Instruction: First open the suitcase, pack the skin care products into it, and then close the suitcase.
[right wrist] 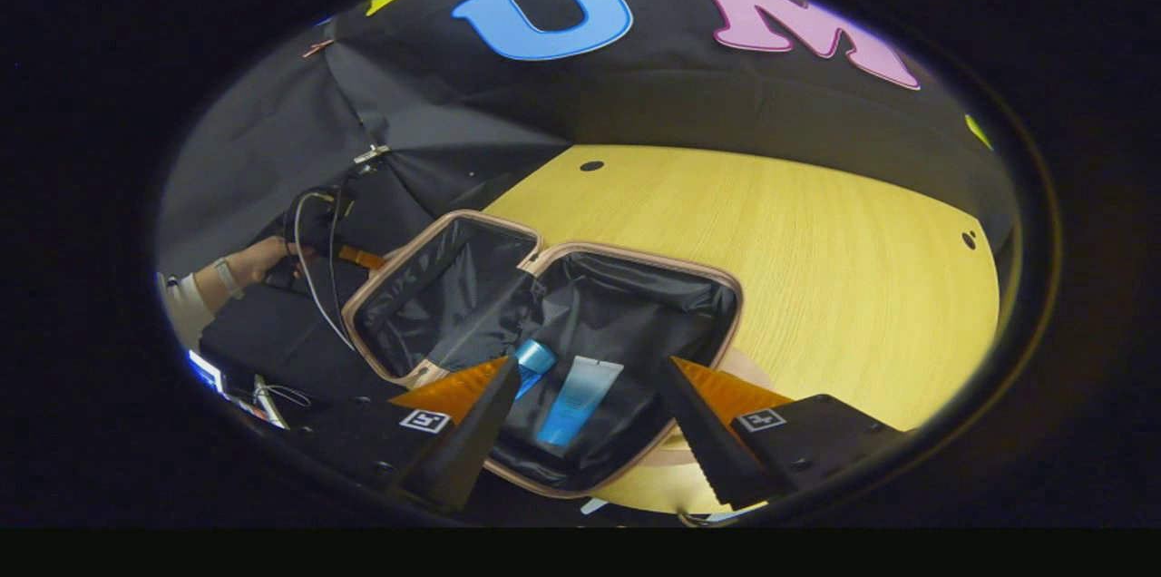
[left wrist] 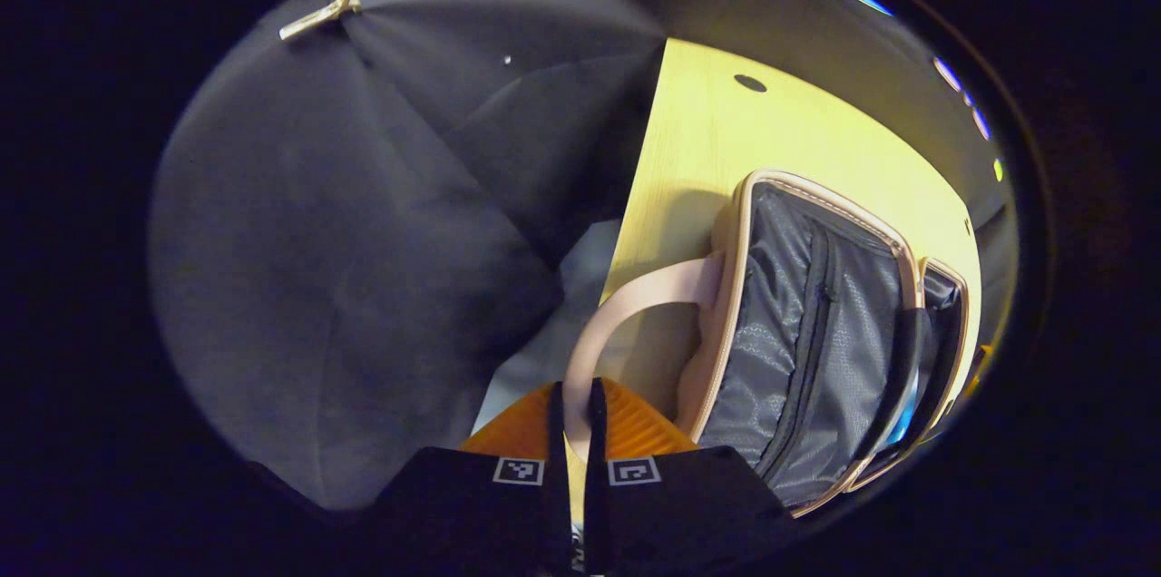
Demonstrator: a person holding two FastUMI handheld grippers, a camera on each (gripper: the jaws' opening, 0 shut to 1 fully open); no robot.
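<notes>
Over the worktop [right wrist: 816, 232], left claw [left wrist: 571, 418] pinches what seems the suitcase handle [left wrist: 626, 305]; right claw [right wrist: 585, 405] gapes; swing the lid [left wrist: 798, 332] slowly.

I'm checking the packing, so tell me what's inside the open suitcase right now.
In the right gripper view, the suitcase lies open with a blue tube and a blue-capped item on its black lining. The right gripper's finger covers part of that item.
</notes>
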